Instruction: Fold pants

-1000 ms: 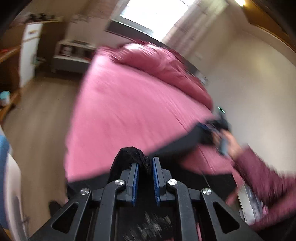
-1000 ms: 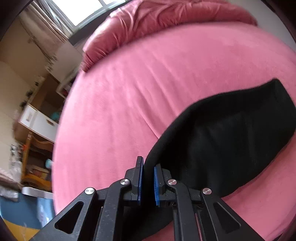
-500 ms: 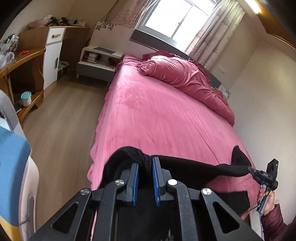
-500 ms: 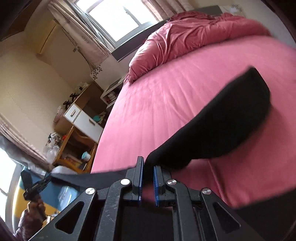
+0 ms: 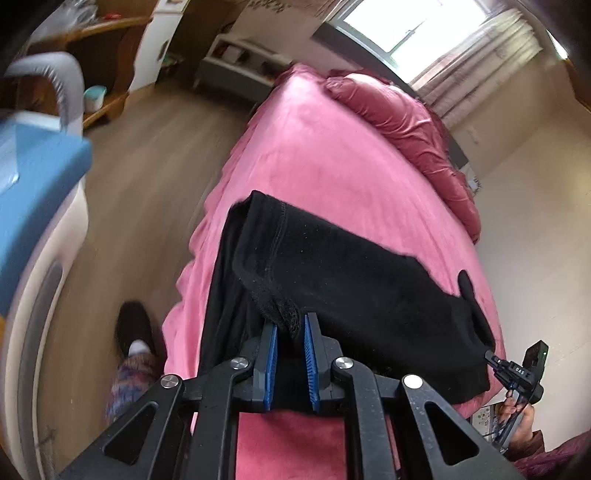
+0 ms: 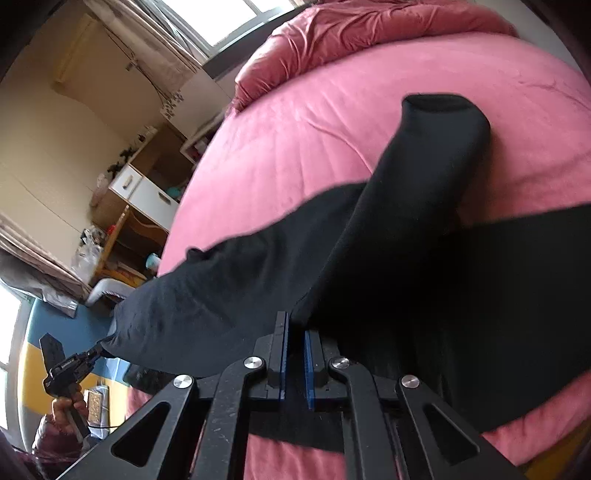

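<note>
Left wrist view: we hold the left gripper [image 5: 290,328] w/ its blue pads [image 5: 269,352] clamped on a thick bunched edge of the black pants [image 5: 351,280], looks like the waistband end, fabric wedged btwn the jaws. From there the pants stretch taut across the near end of the pink bed [image 5: 332,158] to the right gripper [image 5: 491,360], which shows small at the right edge of this view, held in our right hand [image 5: 521,410] w/ a maroon sleeve [image 5: 546,454] below it; its tip sits against the far corner of the fabric. One fold of the pants hangs down over the bed's left edge toward the wood floor [image 5: 147,155]. A crumpled pink duvet [image 5: 406,122] lies at the head of the bed, under the window [image 5: 417,22]. Low left we see a foot in a dark slipper [image 5: 135,328] on the floor, blurred. Right wrist view: right gripper [image 6: 294,347] jaws nearly together, pinching a thin edge of the pants [image 6: 406,240] right at the pad tips. One pant leg [image 6: 439,147] runs up and away over the bed sheet [image 6: 314,147], its cuff end rounded and open; the rest spreads wide to the right and lower right on the sheet. To the left the fabric spans off to the left gripper [image 6: 94,352], seen small in our left hand [image 6: 68,406], its tip on the corner of the cloth. A desk w/ white drawers [image 6: 144,192] stands beyond the bed's side.
</note>
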{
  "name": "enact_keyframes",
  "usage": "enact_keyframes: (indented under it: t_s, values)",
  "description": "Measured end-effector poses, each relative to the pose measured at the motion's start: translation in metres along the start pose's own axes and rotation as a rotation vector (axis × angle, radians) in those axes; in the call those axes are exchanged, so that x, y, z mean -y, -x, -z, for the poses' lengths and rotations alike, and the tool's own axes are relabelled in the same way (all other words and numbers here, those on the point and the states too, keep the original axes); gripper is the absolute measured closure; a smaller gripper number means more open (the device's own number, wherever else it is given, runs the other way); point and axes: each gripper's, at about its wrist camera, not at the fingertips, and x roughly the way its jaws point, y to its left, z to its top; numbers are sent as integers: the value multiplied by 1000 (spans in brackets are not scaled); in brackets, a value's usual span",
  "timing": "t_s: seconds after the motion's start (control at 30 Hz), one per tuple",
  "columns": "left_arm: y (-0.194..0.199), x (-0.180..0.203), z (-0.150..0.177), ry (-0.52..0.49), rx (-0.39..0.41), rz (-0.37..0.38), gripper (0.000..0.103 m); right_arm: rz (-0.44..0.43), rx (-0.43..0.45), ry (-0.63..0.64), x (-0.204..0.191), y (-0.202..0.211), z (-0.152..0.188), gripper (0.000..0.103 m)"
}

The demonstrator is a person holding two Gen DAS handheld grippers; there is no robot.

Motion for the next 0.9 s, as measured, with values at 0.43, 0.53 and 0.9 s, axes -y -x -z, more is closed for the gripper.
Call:
enact_keyframes:
  t_s: [0.43, 0.53, 0.9]
  values:
    - [-13, -19, 23, 67, -72, -33, 90, 43, -34, 12, 6, 9, 24, 96]
    - [-18, -21, 27, 69, -91, -50, 90, 78, -84, 18, 11, 0, 32, 96]
    - [-4, -21, 21, 85, -101, -174, 73, 90, -140, -49, 34, -29, 47, 94]
